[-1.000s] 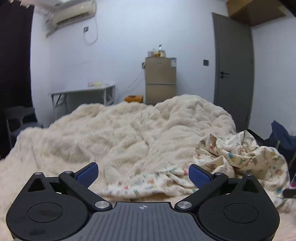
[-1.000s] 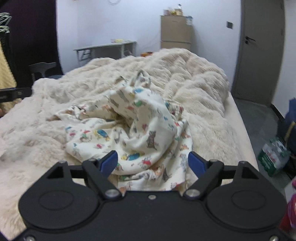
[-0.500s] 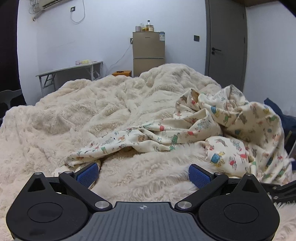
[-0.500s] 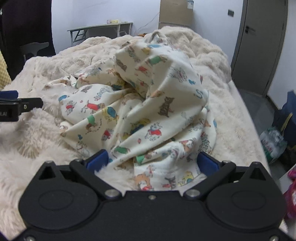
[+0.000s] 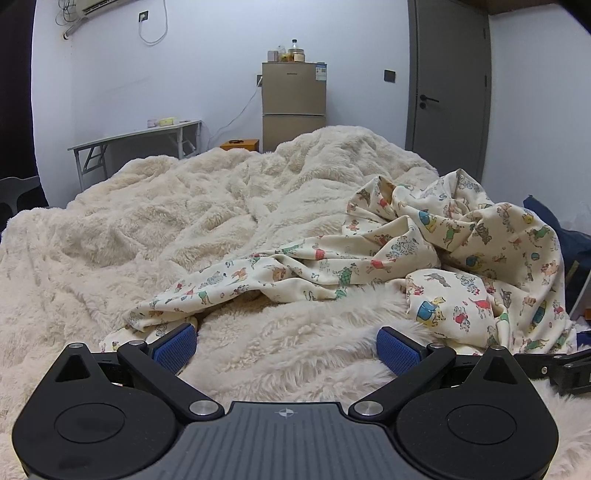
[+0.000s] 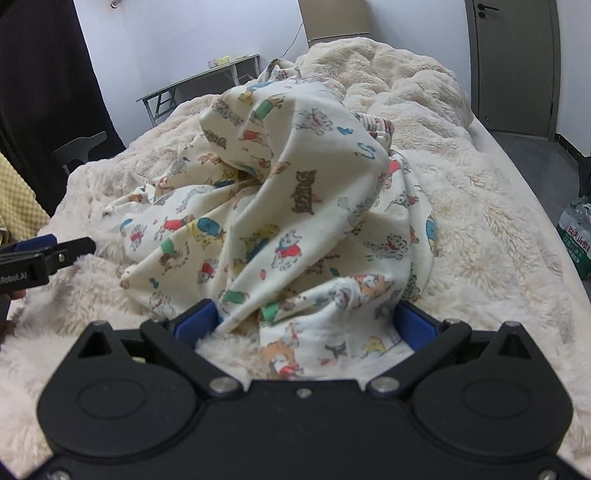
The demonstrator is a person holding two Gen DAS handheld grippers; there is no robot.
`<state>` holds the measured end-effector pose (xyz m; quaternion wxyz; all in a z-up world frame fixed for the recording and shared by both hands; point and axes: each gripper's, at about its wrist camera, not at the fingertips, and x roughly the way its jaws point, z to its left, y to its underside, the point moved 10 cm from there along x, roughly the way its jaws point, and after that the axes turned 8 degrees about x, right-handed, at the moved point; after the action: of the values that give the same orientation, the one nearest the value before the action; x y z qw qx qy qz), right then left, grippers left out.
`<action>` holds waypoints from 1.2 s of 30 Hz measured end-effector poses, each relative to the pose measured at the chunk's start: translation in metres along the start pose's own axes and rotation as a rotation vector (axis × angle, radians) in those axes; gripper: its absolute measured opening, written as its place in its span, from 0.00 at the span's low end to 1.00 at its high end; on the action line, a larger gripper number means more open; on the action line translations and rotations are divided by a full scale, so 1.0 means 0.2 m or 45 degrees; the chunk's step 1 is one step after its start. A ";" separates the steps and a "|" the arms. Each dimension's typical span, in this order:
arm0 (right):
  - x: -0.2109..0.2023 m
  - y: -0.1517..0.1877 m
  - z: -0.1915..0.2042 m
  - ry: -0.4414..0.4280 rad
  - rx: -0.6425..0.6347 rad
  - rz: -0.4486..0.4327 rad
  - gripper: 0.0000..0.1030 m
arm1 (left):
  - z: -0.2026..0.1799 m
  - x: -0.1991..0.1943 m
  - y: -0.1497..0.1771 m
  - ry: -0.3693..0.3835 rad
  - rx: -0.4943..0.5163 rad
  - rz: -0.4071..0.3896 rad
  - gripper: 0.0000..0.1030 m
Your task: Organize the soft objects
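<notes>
Left wrist view: the left claw (image 5: 284, 345) sits released, pads spread wide over the fluffy cream blanket (image 5: 207, 221) on the bed, its left pad at the edge of the crumpled animal-print cloth (image 5: 417, 258), which spreads to the right.

Right wrist view: the right claw (image 6: 308, 321) is released, pads wide apart, with a fold of the animal-print cloth (image 6: 295, 199) between them.

Against the far wall, a tan two-door fridge (image 5: 294, 105) with jars (image 5: 291, 54) on top; left of it a grey folding table (image 5: 136, 142), between them a small orange box (image 5: 240, 144) on the floor. Right, a closed grey door (image 5: 448, 85). High left, an air conditioner (image 5: 107, 4). Beside the bed, bottled water pack (image 6: 577, 236)
</notes>
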<state>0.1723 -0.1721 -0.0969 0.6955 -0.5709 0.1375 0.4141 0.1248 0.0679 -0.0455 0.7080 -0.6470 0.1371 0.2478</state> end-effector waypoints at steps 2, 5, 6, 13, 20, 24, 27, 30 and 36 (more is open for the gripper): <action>0.00 0.00 0.00 -0.001 -0.001 -0.003 1.00 | 0.00 0.00 0.00 0.002 0.002 0.001 1.00; 0.00 0.00 -0.01 -0.001 -0.001 -0.002 1.00 | -0.01 0.00 0.00 0.003 0.006 0.002 1.00; 0.00 0.01 -0.01 -0.001 -0.001 -0.003 1.00 | -0.01 0.00 0.00 0.002 0.007 0.001 1.00; 0.00 0.01 0.00 0.002 -0.002 -0.002 1.00 | -0.01 0.00 0.00 -0.001 0.011 -0.001 1.00; -0.01 0.01 0.00 0.002 -0.002 -0.002 1.00 | -0.01 0.00 0.00 -0.007 0.016 -0.006 1.00; -0.01 0.01 0.00 0.003 -0.001 -0.002 1.00 | -0.01 0.00 0.00 0.003 0.011 -0.009 1.00; -0.01 0.01 0.00 0.001 -0.001 -0.002 1.00 | -0.02 -0.01 -0.03 0.059 0.026 -0.033 1.00; -0.01 0.01 0.00 0.000 -0.003 -0.003 1.00 | -0.07 -0.04 -0.11 0.156 0.067 -0.104 1.00; -0.01 0.01 0.00 -0.003 -0.004 0.001 1.00 | -0.31 -0.05 -0.35 0.252 0.313 -0.228 0.98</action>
<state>0.1707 -0.1726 -0.0969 0.6948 -0.5713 0.1362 0.4152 0.1604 0.0017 0.0115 0.7839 -0.5866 0.1770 0.1003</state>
